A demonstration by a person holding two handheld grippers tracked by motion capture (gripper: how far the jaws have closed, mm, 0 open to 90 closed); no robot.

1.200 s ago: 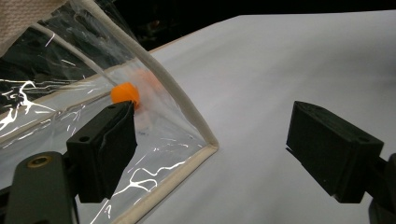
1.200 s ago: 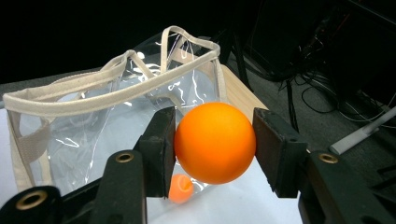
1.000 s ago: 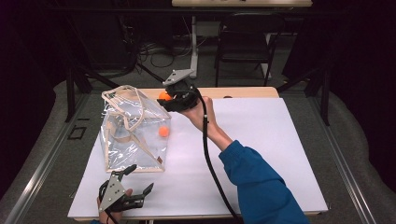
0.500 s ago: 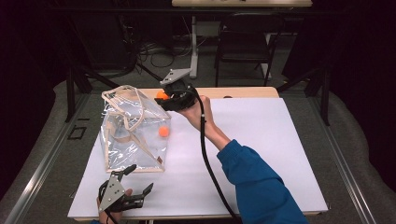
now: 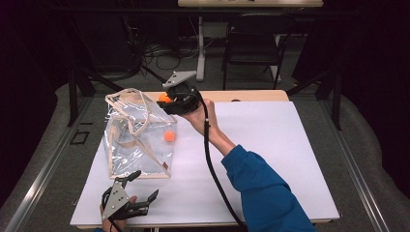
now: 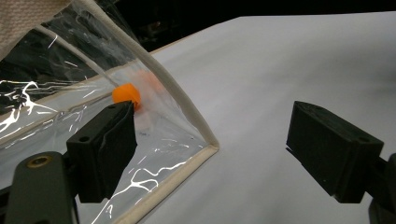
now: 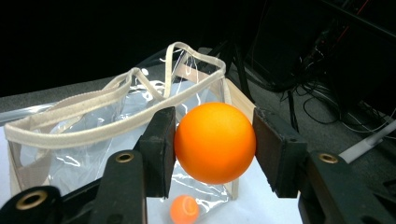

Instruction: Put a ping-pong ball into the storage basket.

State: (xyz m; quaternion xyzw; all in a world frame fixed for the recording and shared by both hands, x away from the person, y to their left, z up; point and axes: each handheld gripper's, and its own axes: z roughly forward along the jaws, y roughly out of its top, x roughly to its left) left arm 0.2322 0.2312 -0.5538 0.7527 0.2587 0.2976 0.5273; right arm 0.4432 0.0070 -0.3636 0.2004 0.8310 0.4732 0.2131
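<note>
Orange ball over the clear bag

The right claw (image 7: 215, 140) grips an orange ball (image 7: 215, 142) above the clear bag (image 5: 138, 140) (another ball (image 5: 169, 136) inside); the left claw (image 6: 210, 140) stands wide open, empty.

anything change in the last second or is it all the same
Nothing visibly changed. The right hand-held gripper stays shut on the orange ball beside the top of the clear bag, a second ball lies inside the bag, and the left hand-held gripper stays open near the table's front edge.
</note>
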